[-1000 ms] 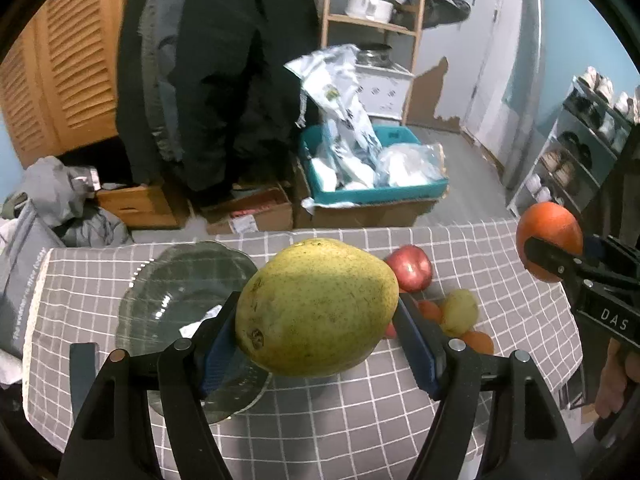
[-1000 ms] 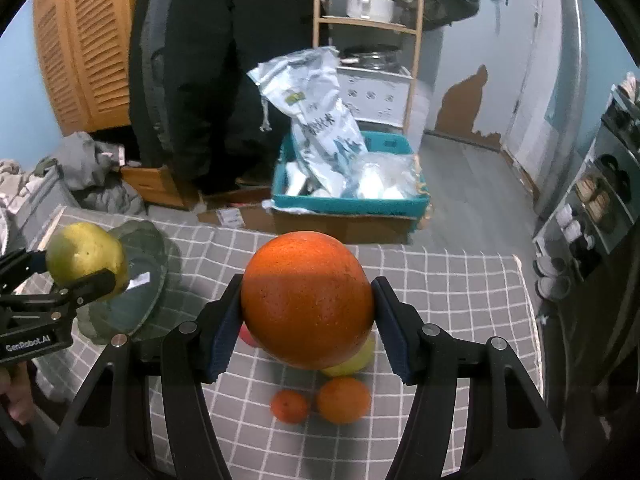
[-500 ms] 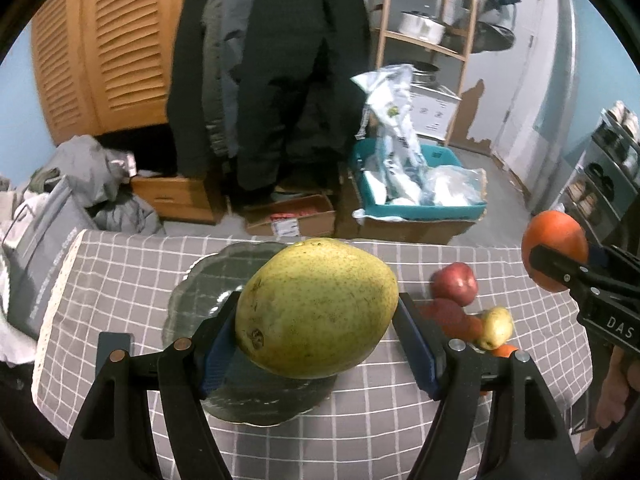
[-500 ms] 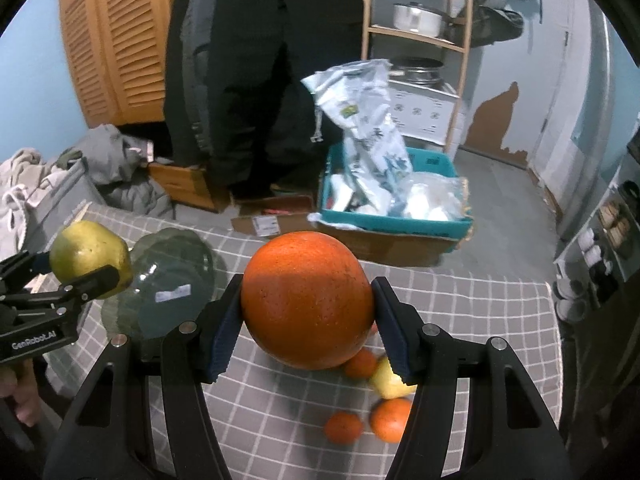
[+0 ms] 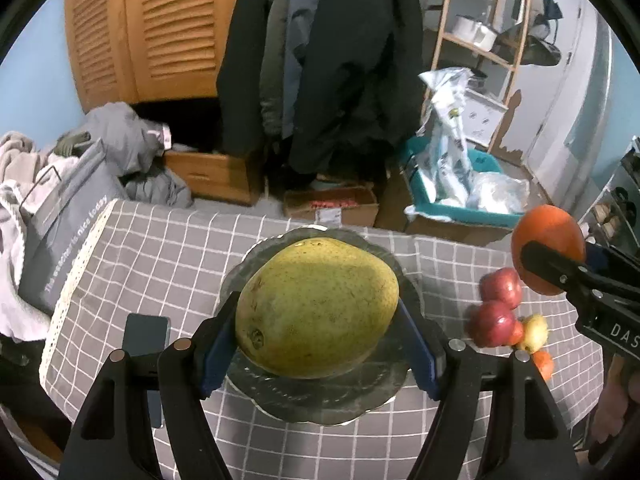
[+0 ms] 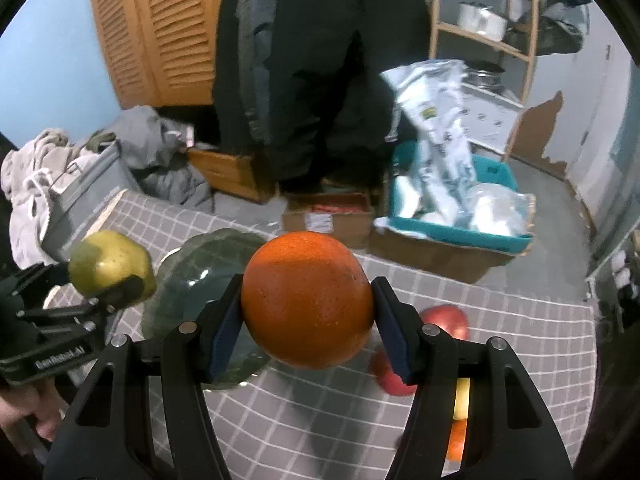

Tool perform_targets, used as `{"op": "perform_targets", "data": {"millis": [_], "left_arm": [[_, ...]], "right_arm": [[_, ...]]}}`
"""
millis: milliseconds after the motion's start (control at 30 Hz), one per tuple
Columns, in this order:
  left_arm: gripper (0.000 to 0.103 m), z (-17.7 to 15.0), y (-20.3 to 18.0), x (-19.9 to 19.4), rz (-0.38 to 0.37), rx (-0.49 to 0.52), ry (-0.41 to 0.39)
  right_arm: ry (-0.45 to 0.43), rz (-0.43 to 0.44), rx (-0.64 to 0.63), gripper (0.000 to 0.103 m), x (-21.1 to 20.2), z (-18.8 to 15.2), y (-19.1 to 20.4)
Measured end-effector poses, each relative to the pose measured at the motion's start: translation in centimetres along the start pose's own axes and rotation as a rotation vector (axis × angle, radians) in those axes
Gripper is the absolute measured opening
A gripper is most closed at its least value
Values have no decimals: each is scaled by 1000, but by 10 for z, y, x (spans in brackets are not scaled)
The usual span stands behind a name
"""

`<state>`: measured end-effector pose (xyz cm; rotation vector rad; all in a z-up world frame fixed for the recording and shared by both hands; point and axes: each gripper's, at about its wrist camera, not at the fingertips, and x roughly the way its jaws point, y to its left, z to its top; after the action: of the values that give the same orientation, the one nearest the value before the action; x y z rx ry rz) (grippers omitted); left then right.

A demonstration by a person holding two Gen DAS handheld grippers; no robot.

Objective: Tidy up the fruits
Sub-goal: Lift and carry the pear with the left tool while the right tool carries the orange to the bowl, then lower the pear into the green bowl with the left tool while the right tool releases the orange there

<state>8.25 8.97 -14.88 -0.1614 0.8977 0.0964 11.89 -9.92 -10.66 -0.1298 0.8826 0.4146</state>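
Left hand-held gripper pinching a big yellow-green speckled pear above the dark scalloped glass plate; right hand-held gripper clamped on a round orange. Risks — smooth fruit slipping from flat pads, rolling off the shallow plate, colliding together. Left view alone shows pear over plate; right view, orange beside it.

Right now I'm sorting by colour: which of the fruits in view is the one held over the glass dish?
The big yellow-green pear, clamped in the left gripper above the glass dish. The orange is held off to the side.
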Motion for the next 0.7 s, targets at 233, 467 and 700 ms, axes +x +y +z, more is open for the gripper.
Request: {"op": "perform_targets", "data": {"millis": [233, 467, 700], "left_arm": [[75, -7, 21, 27, 22, -25, 63], [75, -18, 37, 65, 35, -71, 164], [75, -32, 45, 96, 59, -78, 240]], "right_arm": [[66, 46, -15, 62, 40, 0, 26], [135, 75, -13, 62, 76, -4, 40], [197, 101, 0, 62, 107, -9, 48]]}}
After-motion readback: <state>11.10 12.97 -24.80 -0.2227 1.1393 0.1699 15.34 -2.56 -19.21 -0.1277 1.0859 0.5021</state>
